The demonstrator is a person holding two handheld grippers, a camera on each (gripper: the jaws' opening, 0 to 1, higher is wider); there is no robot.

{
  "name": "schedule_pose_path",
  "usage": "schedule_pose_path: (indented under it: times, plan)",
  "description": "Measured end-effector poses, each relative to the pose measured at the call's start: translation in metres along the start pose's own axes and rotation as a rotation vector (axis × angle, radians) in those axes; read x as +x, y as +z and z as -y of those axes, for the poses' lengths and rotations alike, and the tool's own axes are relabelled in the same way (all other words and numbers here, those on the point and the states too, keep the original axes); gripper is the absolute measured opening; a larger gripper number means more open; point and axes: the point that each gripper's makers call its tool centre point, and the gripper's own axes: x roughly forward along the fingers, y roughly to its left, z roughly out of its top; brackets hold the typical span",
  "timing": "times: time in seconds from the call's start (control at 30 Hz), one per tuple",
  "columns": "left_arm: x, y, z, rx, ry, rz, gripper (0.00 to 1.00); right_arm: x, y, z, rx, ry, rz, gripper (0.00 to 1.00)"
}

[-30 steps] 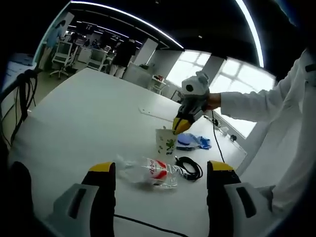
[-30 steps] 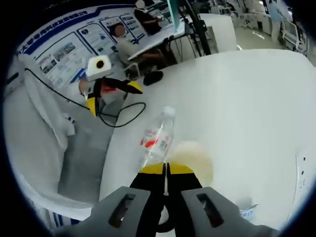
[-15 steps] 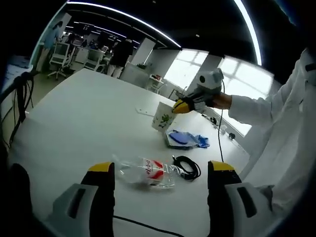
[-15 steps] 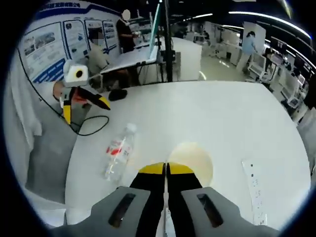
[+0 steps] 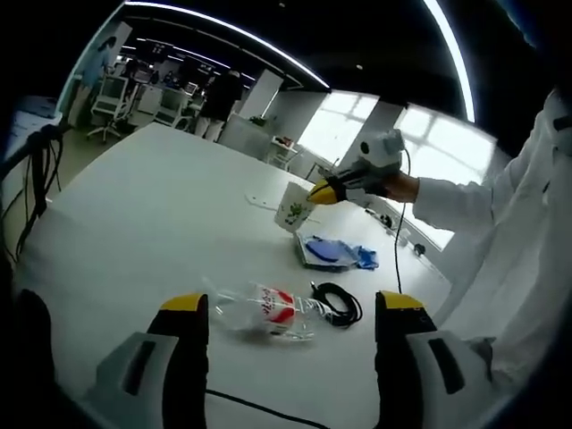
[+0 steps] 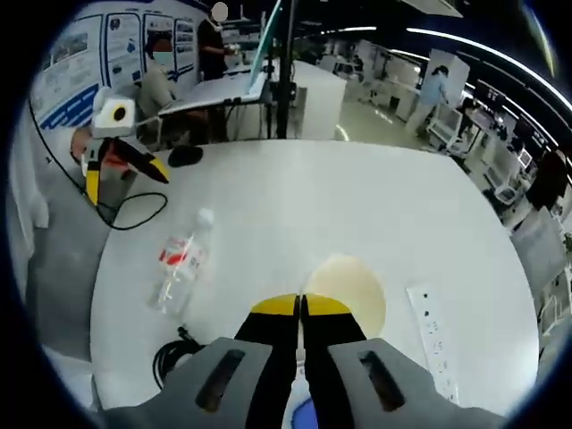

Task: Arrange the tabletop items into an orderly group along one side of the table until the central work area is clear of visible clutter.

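Note:
My right gripper (image 5: 323, 190) (image 6: 300, 307) is shut on the rim of a white paper cup (image 5: 294, 208) with a green print. It holds the cup tilted in the air above the white table (image 5: 152, 206). The cup's beige inside (image 6: 350, 288) shows just past the shut jaws. A clear plastic bottle (image 5: 264, 311) (image 6: 180, 263) with a red label lies on its side between and beyond my left gripper's jaws. My left gripper (image 5: 291, 306) (image 6: 118, 164) is open with nothing in it. A black cable coil (image 5: 338, 304) (image 6: 170, 361) lies beside the bottle.
A blue crumpled cloth (image 5: 336, 252) lies under the raised cup. A white power strip (image 6: 434, 336) (image 5: 264, 202) lies flat farther out. A person's white sleeve (image 5: 500, 232) reaches in from the right. Office chairs and people stand beyond the table's far edge.
My right gripper has lifted the cup off the table and carried it up and away over the blue cloth. The left gripper and the bottle have stayed put.

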Motion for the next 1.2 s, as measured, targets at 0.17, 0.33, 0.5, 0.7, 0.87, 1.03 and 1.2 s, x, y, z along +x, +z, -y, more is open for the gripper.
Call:
schedule_pose_path:
  times: [0.17, 0.33, 0.5, 0.7, 0.87, 1.03, 1.2]
  plan:
    - [0.000, -0.001, -0.002, -0.006, 0.003, -0.002, 0.77, 0.008, -0.007, -0.005, -0.019, 0.003, -0.017, 0.00]
    - [0.001, -0.003, -0.002, -0.009, 0.003, -0.005, 0.77, 0.016, -0.018, -0.010, -0.040, 0.017, -0.041, 0.00]
    - [0.002, -0.003, -0.002, -0.011, 0.002, -0.004, 0.77, 0.021, -0.024, -0.010, -0.052, 0.022, -0.053, 0.00]
    - [0.002, -0.004, -0.003, -0.017, 0.004, -0.004, 0.77, 0.024, -0.029, -0.012, -0.068, 0.027, -0.057, 0.00]
    - [0.001, -0.005, -0.003, -0.022, 0.004, -0.004, 0.76, 0.028, -0.032, -0.012, -0.080, 0.018, -0.059, 0.00]
    - [0.001, -0.006, -0.004, -0.024, 0.008, -0.006, 0.76, 0.030, -0.035, -0.013, -0.081, 0.025, -0.066, 0.00]
    - [0.001, -0.006, -0.004, -0.024, 0.009, -0.005, 0.76, 0.030, -0.037, -0.016, -0.086, 0.031, -0.065, 0.00]
